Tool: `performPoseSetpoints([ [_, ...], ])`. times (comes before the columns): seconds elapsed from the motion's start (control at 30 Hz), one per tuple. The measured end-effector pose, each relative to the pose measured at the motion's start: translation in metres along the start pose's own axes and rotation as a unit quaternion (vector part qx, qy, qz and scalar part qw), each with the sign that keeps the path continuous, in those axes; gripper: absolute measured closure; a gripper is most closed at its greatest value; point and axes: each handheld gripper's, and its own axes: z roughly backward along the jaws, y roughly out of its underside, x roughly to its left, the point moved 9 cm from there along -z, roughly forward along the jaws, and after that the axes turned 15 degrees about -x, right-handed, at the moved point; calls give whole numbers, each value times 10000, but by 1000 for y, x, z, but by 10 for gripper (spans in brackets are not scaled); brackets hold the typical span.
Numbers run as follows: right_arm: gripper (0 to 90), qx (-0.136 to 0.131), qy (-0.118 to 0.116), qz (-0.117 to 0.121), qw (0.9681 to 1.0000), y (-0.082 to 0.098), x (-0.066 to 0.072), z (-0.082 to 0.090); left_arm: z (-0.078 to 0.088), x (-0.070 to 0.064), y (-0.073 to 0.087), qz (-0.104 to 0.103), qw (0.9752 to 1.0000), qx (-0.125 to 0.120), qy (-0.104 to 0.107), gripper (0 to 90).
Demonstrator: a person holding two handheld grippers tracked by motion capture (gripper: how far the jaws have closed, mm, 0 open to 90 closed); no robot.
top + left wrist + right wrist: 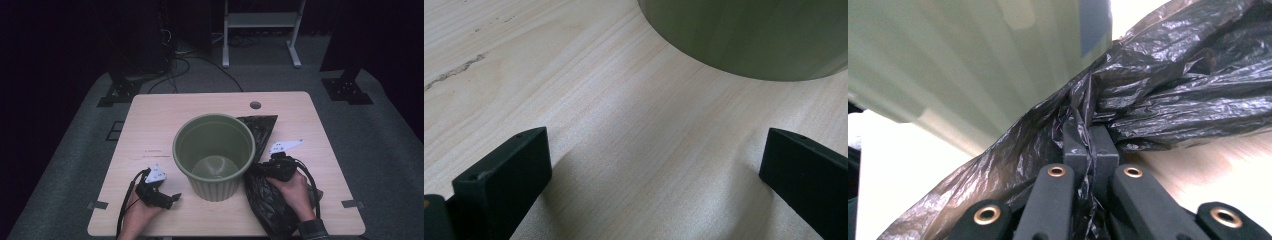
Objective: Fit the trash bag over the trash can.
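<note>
A green bin stands upright and empty in the middle of the table. A crumpled black plastic bag lies to its right, reaching from the table's front edge to behind the bin. My right gripper is shut on a fold of the bag close to the bin's wall; film is pinched between its jaws. My left gripper rests low at the bin's front left, open. In the left gripper view its jaws stand wide apart over bare wood, with the bin's base just ahead.
The wooden table has a round cable hole near its far edge. Beyond it are a white stand and cables on grey carpet. A dark mark runs across the wood left of the bin.
</note>
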Motion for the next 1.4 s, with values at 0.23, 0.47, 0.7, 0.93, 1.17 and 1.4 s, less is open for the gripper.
performPoseSetpoints([
  [0.23,890,-98,-209,81,9997,-18,10,19,0,0,0,0,10000,-1,-1,0],
  [0.47,890,-219,-568,125,9981,-38,25,35,0,0,0,1,10000,0,0,0],
  [0.7,890,-284,-920,342,9948,-58,46,47,0,0,0,-3,10000,-6,0,0],
  [0.93,889,-388,-1252,478,9902,-75,62,60,0,0,0,-13,10000,5,4,0],
  [1.17,889,-427,-1619,595,9841,-94,79,71,0,0,0,-14,10000,3,4,0],
  [1.4,889,-463,-1921,688,9779,-109,93,75,0,0,0,-14,10000,4,4,0],
])
